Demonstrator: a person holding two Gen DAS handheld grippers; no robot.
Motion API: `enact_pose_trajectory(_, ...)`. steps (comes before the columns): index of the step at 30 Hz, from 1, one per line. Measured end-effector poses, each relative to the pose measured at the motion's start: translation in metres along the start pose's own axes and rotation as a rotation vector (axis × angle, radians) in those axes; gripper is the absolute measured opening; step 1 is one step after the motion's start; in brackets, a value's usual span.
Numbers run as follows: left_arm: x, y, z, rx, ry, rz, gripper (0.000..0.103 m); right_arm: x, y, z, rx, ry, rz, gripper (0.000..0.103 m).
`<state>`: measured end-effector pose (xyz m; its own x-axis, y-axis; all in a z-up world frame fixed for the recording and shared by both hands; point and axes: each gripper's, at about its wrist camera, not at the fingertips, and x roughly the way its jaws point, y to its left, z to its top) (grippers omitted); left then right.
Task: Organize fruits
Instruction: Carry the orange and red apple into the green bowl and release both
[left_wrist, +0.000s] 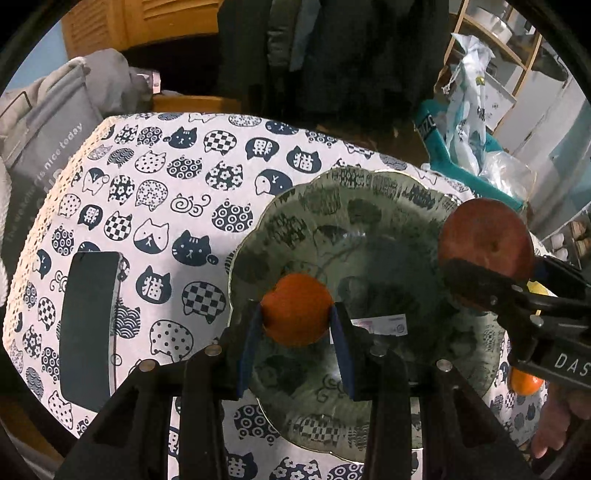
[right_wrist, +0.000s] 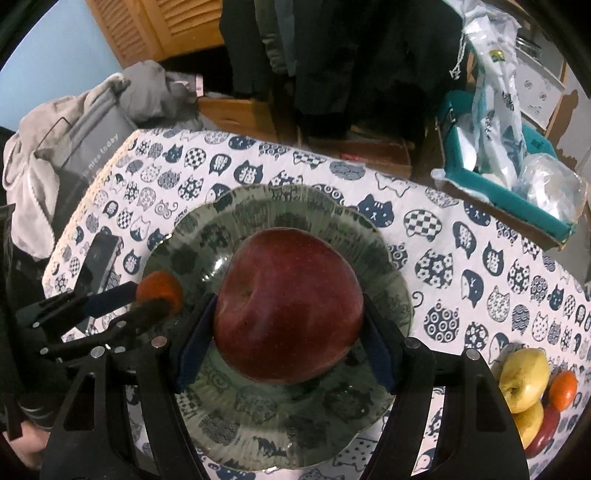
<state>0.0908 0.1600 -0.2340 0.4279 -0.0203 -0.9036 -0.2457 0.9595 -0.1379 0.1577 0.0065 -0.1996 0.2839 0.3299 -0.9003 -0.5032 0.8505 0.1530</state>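
Note:
My left gripper (left_wrist: 296, 318) is shut on a small orange mandarin (left_wrist: 296, 308) and holds it over the left part of a clear glass plate (left_wrist: 369, 206). My right gripper (right_wrist: 288, 325) is shut on a big red apple (right_wrist: 288, 306) over the middle of the same plate (right_wrist: 295, 417). In the left wrist view the apple (left_wrist: 484, 240) and the right gripper (left_wrist: 495, 273) show at the plate's right edge. In the right wrist view the left gripper (right_wrist: 155, 302) with its mandarin (right_wrist: 159, 291) shows at the plate's left.
Two yellow apples (right_wrist: 522, 376), a mandarin (right_wrist: 562, 389) and a red fruit (right_wrist: 543, 432) lie on the cat-print tablecloth (right_wrist: 461, 258) at the right. A black phone (left_wrist: 88, 328) lies left of the plate. A teal box (right_wrist: 509, 184) with bags stands beyond the table.

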Motion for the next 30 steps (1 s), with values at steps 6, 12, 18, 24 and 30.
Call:
enact_pose_trajectory(6,0.007,0.000,0.000,0.003,0.017,-0.009,0.038,0.006,-0.005,-0.002,0.020,0.017,0.004,0.073)
enact_pose_trajectory(12,0.011,-0.002,-0.001,0.008,0.038,-0.004,0.044,0.008,-0.010,-0.003,0.036,0.028,0.011,0.073)
enact_pose_trajectory(18,0.002,0.008,-0.003,-0.022,0.025,0.024,0.055,0.019,-0.007,-0.003,0.027,0.056,0.016,0.074)
enact_pose_trajectory(24,-0.007,0.024,-0.005,-0.078,0.020,0.041,0.061,0.041,0.000,-0.009,0.009,0.122,0.004,0.074)
enact_pose_trajectory(30,-0.014,0.034,-0.006,-0.107,0.006,0.039,0.061,0.055,0.010,-0.015,-0.031,0.155,-0.026,0.074)
